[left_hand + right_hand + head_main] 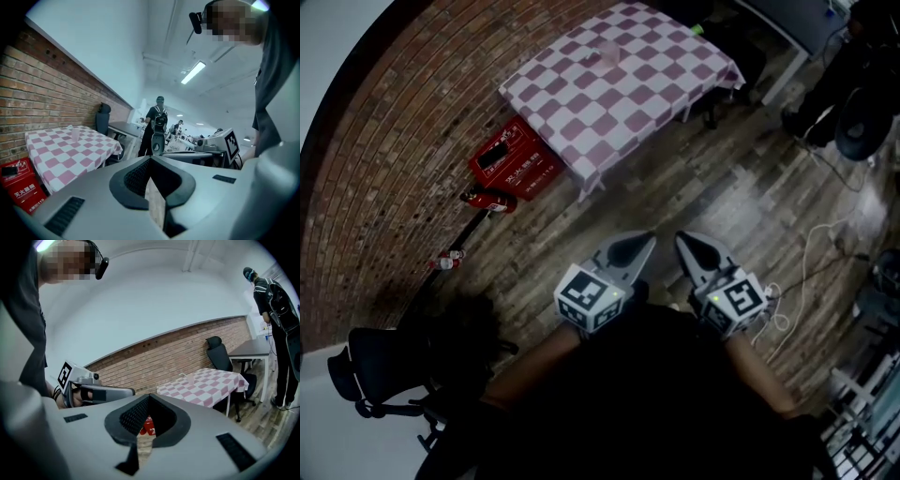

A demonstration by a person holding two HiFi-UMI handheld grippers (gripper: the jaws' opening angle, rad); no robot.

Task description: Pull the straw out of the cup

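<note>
A pale translucent cup (609, 53) stands on the table with a pink-and-white checked cloth (581, 103), far ahead of me across the wooden floor. It shows small in the left gripper view as the cup (75, 135) and in the right gripper view as the cup (190, 378); its straw is too small to make out clearly. Both grippers are held close to my body, side by side, well short of the table. The left gripper (642, 244) and the right gripper (686, 244) each have their jaws closed tip to tip, holding nothing.
A red crate (514, 159) and red fire extinguishers (487, 199) lie by the brick wall beside the table. A black office chair (384, 370) stands at lower left. A person in dark clothes (834, 75) stands at upper right, with white cables (825, 244) on the floor.
</note>
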